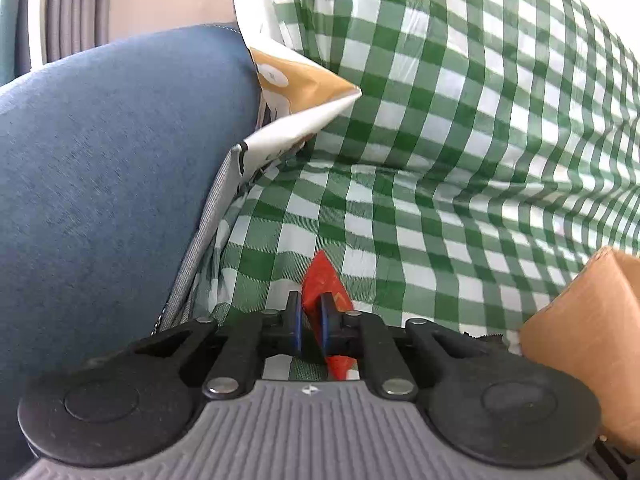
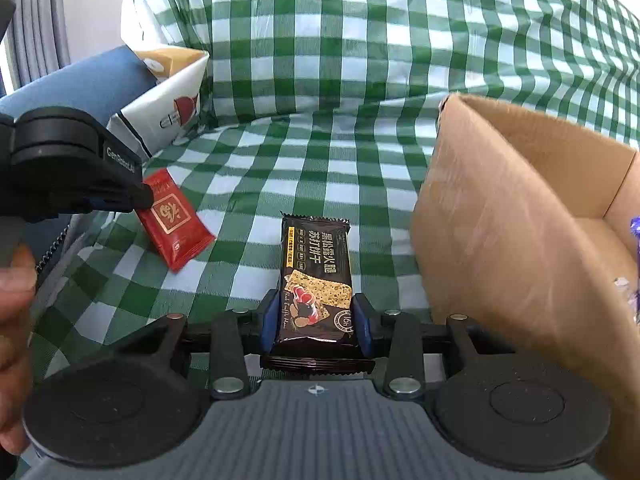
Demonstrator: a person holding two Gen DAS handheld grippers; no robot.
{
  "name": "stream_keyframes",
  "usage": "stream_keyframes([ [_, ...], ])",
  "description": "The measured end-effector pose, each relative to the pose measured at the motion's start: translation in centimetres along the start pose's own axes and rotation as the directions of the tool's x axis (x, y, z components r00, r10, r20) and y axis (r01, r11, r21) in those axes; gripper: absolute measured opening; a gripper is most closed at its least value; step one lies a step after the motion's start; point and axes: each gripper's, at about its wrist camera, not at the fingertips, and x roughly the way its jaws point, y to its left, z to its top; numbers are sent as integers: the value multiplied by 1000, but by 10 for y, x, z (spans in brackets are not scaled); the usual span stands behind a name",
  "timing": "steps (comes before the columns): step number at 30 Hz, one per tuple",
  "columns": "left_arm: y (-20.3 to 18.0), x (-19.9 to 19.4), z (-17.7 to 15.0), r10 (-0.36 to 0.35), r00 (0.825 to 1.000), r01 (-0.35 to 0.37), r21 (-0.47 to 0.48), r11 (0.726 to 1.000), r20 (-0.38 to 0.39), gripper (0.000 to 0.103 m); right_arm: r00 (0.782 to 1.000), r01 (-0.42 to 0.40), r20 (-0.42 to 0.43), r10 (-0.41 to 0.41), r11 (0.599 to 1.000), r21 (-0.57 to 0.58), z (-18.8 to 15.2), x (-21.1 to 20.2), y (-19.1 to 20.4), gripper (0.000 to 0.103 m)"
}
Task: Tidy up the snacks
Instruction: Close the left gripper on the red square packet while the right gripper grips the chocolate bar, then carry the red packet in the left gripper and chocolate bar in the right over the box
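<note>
2 claws, left [image 1: 311,322] pinching glossy red packet [image 1: 322,280], right [image 2: 316,320] clamping flat black packet [image 2: 316,276].

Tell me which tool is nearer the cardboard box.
Right. The right tool, gripping the black cracker packet, sits just beside the cardboard box; the left tool, clamped on the red packet, is farther across the cloth.

The red snack packet [image 1: 323,280] shows only a thin edge-on sliver in the left wrist view, its lower part hidden behind the left gripper [image 1: 311,320]; its print is unreadable there; the cardboard box [image 2: 520,216] is cut off by the right edge in both views, its near wall blurred, its contents largely hidden; a purple item [image 2: 635,240] at that edge is too cropped to identify; the white-and-orange bag [image 2: 168,96] is partly covered by the blue cushion [image 2: 88,84].
</note>
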Motion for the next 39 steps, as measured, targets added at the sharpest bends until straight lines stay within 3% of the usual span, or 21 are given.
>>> stream_keyframes([
  [13, -1, -61, 5, -67, 996, 70, -46, 996, 54, 2, 998, -43, 33, 45, 998, -44, 3, -42, -2, 40],
  [21, 5, -115, -13, -74, 996, 78, -76, 994, 57, 2, 991, -94, 85, 101, 992, -84, 9, -107, -19, 40],
  [32, -13, -192, -41, -109, 990, 113, -34, 993, 92, 2, 959, -121, 238, 152, 983, -141, 22, -199, -107, 40],
  [36, -29, -205, -39, -124, 987, 125, -3, 992, 107, 2, 951, -83, 284, 125, 985, -153, 14, -210, -141, 40],
  [39, -43, -207, -38, -134, 985, 133, 18, 991, 108, 2, 958, -70, 270, 93, 993, -93, 4, -208, -166, 40],
])
